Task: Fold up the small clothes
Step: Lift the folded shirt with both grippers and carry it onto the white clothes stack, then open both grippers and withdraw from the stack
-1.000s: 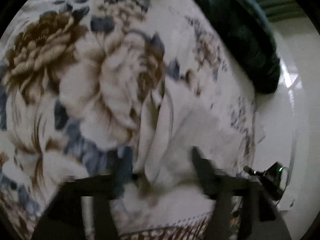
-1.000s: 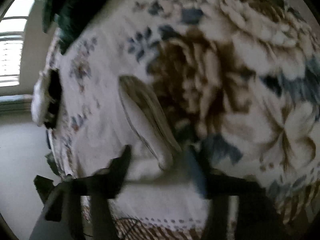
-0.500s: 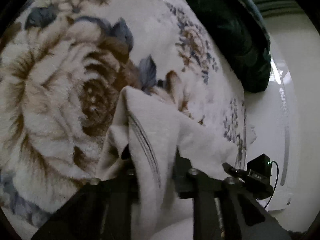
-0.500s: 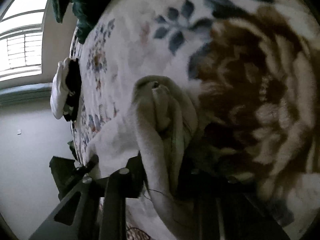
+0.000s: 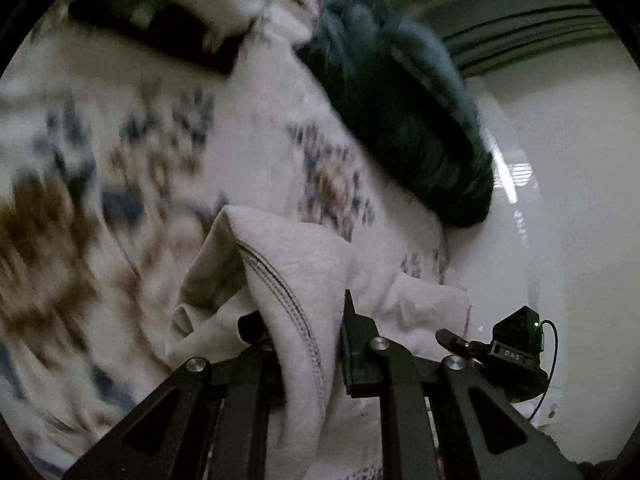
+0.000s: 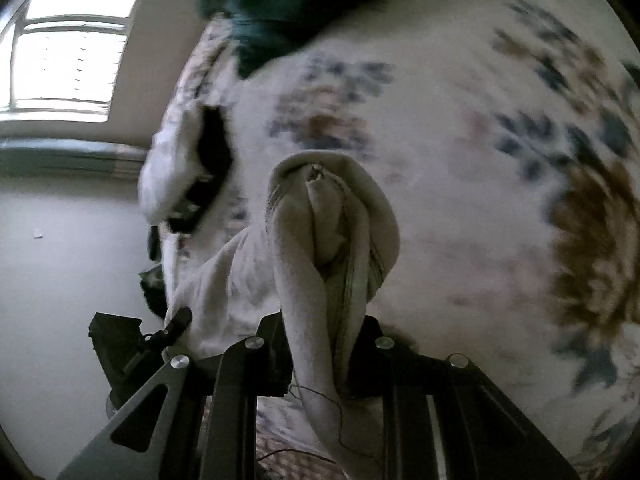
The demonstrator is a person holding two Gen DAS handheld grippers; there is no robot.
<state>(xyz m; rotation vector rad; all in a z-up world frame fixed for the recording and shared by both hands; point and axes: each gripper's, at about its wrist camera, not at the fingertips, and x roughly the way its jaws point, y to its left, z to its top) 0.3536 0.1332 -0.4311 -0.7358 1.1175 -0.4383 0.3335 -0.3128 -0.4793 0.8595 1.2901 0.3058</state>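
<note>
We've got the left tongs (image 5: 300,320) clamped on a stitched edge of the small grey garment (image 5: 292,264), and the right tongs (image 6: 320,344) pinching another bunched edge of it (image 6: 332,216), so it's lifted above the floral bedspread (image 6: 460,152). Farther off there's a dark teal blanket (image 5: 404,120) on the bed and a black-and-white pile (image 6: 188,176) near its edge.

Each wrist camera looks forward along its own fingers, close above the floral blanket (image 5: 120,200). Both views share the dark green bundle (image 5: 400,120) ahead.
</note>
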